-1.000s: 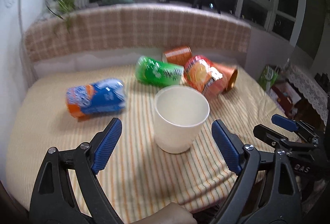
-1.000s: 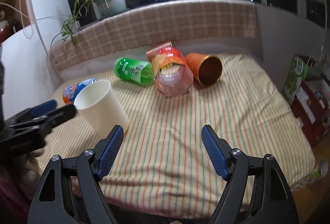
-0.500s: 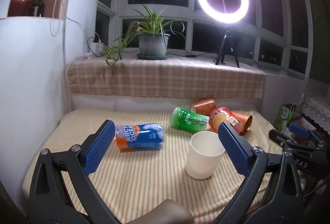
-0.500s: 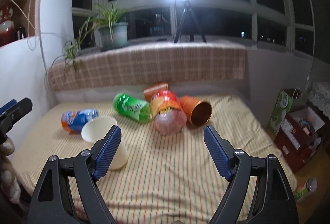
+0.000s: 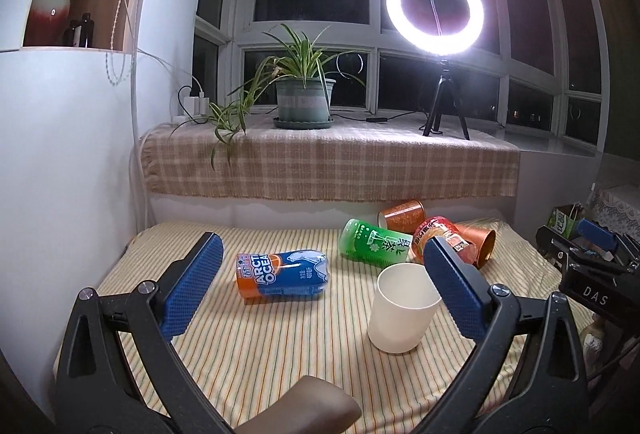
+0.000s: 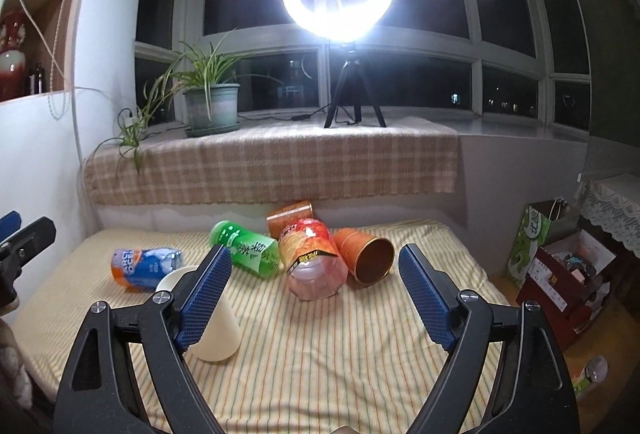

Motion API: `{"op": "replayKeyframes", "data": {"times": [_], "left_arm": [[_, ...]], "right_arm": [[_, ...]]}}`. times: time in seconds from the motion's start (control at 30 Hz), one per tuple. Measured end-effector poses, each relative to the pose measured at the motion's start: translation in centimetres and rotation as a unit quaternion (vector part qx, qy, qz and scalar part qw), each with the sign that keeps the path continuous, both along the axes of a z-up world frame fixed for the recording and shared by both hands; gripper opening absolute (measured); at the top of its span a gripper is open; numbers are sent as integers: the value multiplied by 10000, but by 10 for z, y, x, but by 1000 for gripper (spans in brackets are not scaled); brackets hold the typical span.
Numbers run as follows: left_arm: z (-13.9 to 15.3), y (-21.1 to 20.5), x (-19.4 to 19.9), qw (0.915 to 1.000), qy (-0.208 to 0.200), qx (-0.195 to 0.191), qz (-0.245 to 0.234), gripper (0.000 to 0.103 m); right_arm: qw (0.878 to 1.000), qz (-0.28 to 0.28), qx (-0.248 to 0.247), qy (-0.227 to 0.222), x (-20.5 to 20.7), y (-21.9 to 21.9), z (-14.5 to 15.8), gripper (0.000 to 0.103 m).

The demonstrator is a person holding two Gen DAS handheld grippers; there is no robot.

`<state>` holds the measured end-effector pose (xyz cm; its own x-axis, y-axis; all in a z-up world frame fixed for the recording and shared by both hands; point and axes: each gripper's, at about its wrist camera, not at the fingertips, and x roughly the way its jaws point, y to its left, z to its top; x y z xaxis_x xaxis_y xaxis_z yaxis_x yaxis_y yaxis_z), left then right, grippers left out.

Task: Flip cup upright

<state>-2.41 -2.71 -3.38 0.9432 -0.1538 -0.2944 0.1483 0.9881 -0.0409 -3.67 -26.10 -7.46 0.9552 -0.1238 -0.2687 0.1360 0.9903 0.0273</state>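
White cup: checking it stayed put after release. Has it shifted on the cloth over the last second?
No. The white cup stands upright just in front of the green bottle, as before; only the cameras pulled back.

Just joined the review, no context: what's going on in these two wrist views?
A person holds two handheld grippers over a striped tabletop; the job is flipping a cup upright. The white cup already stands on its base, mouth up, with nothing gripping it. The left gripper and right gripper are both open and empty, held back from the table. Behind the cup, a blue bottle, a green bottle, a red bottle and an orange cup lie on their sides.
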Motion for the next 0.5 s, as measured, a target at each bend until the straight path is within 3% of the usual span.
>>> {"op": "replayKeyframes", "data": {"times": [0.5], "left_arm": [[-1, -2, 0, 10000, 8, 36, 31, 102]], "right_arm": [[9996, -151, -132, -190, -3, 2, 3, 89]]}}
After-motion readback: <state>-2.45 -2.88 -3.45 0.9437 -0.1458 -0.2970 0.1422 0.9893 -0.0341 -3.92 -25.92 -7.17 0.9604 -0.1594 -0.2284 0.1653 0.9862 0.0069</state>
